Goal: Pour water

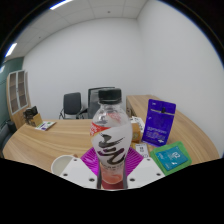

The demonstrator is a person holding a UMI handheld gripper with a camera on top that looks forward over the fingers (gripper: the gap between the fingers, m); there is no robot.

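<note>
The tongs [112, 172] stand nearest, their 2 fingers rising from below with magenta pads [91, 163] on the inner faces, and they are clamped on a plastic bottle [110, 135] that fills the gap between them. The bottle stands upright, with a black screw cap [109, 96] on top, a clear neck below it, and a white wrap label [111, 130] carrying large dark brush-style characters that cannot be read; near its base the contents show pinkish red. Under and around the bottle lies a pale wooden bench [60, 140]. Just to the right of the bottle's lower part a small white item [136, 152] rests on the bench, and further right lies a flat teal packet [173, 155] whose print is too small to make out. Behind that packet a purple pouch [158, 120] stands upright, with a white band of text near its top that is also too small to read. Beyond the bench, 2 dark office chairs [73, 104] are drawn up at its far side, and a shelf unit [16, 98] stands against the white wall to the left.
</note>
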